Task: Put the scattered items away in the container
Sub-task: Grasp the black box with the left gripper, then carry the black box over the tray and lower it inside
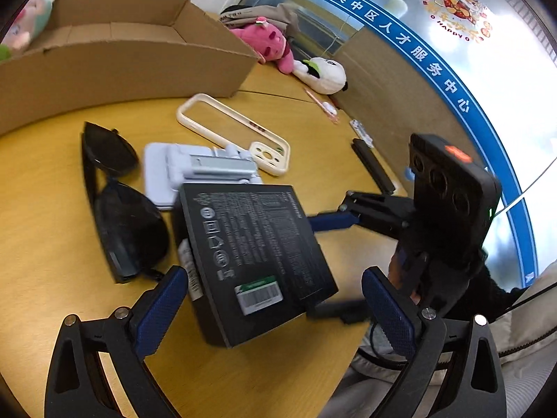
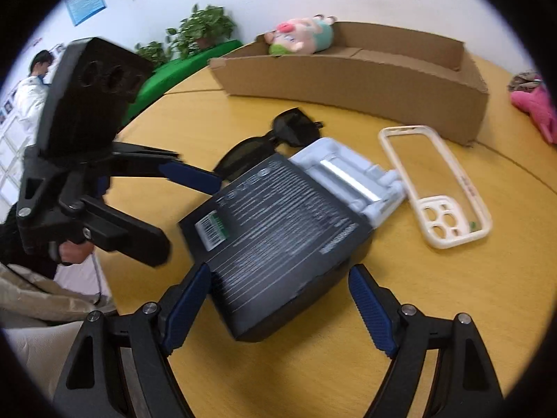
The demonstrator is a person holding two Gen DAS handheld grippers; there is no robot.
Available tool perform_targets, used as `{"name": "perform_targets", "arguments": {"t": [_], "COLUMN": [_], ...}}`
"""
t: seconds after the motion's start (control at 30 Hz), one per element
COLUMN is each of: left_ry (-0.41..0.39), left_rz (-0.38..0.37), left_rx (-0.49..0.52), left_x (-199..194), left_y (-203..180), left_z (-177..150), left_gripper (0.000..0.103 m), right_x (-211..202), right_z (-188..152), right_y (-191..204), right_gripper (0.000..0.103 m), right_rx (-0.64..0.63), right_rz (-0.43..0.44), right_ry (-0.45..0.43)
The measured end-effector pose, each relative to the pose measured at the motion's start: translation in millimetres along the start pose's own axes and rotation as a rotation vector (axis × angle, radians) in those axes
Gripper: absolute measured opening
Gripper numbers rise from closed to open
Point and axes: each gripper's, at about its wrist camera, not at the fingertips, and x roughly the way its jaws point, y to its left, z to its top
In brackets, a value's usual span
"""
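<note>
1. Both claws were spread wide and held nothing: left gripper [image 1: 275,308] and right gripper [image 2: 280,308] each had the black box [image 1: 256,247] sitting between their fingers, apparently untouched.
2. Box lay flat on the wooden table [image 1: 45,209], label side up, barcode sticker toward the left claw. Its far corner overlapped the light-blue folding phone stand [image 1: 195,170].
3. Key relation: box was dead ahead of both claws, which faced it from opposite sides. Left claw's fingers spanned its width. Right claw's left pad [image 2: 188,299] looked just beside one edge, contact unclear.
4. Cardboard box [image 1: 115,59], the container, sat beyond the clutter, straight ahead of both claws, well apart from the black box.
5. Count on table near the claws: one black box, one phone stand, one pair of sunglasses [image 1: 118,202], one cream phone case [image 1: 236,132].
6. Sunglasses lay left of the left claw's line, just beside the box.
7. One pig plush [image 2: 301,35] was at the container's far end.
</note>
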Motion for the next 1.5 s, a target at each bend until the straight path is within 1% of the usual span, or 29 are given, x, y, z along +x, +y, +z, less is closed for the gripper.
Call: {"name": "perform_targets", "arguments": {"t": [0.07,0.1,0.17,0.2,0.23,0.3,0.37,0.4,0.53,0.67,0.77,0.83,0.97,1.1,1.2,1.33,1.5], "left_ry": [0.005,0.016,0.03,0.009,0.007,-0.002,-0.001,-0.003,-0.018,-0.024,-0.046,-0.069,-0.121,-0.172,-0.214,-0.274,-0.34], "left_rz": [-0.005,-0.007,0.0,0.001,0.008,0.02,0.039,0.046,0.068,0.085,0.125,0.138,0.17,0.222,0.245,0.276,0.328], "left_rx": [-0.019,-0.049,-0.091,-0.093,-0.1,-0.111,-0.115,-0.114,-0.13,-0.141,-0.101,-0.09,-0.062,-0.033,-0.015,-0.001,0.052], "left_x": [4,7,12,9,9,9,8,9,4,1,-12,-23,-46,-71,-91,-119,-146], "left_y": [5,12,22,24,26,30,32,33,35,33,19,15,5,0,0,3,-1], "left_z": [0,0,0,0,1,4,5,5,1,-2,-4,-1,9,23,32,48,77], "left_gripper": [0.101,0.1,0.097,0.097,0.097,0.095,0.085,0.084,0.077,0.078,0.078,0.078,0.077,0.077,0.077,0.077,0.077], "right_x": [6,10,16,18,21,24,30,34,36,28,22,16,2,-4,-8,-15,-23], "right_z": [-4,-5,-4,-3,-1,2,3,4,5,1,1,5,22,43,61,91,131], "right_y": [10,13,14,14,13,13,12,11,15,27,34,39,44,49,55,58,61], "right_gripper": [0.082,0.082,0.082,0.082,0.083,0.084,0.085,0.087,0.085,0.082,0.081,0.081,0.081,0.081,0.081,0.081,0.08], "right_rx": [-0.06,-0.083,-0.083,-0.077,-0.071,-0.066,-0.057,-0.045,-0.062,-0.113,-0.125,-0.127,-0.117,-0.142,-0.166,-0.205,-0.244], "right_rz": [-0.017,-0.03,-0.056,-0.069,-0.08,-0.094,-0.105,-0.113,-0.134,-0.167,-0.171,-0.171,-0.162,-0.165,-0.164,-0.15,-0.146], "right_ry": [0.035,0.045,0.05,0.046,0.039,0.021,0.019,0.026,0.021,-0.001,-0.013,-0.036,-0.103,-0.14,-0.17,-0.211,-0.267]}}
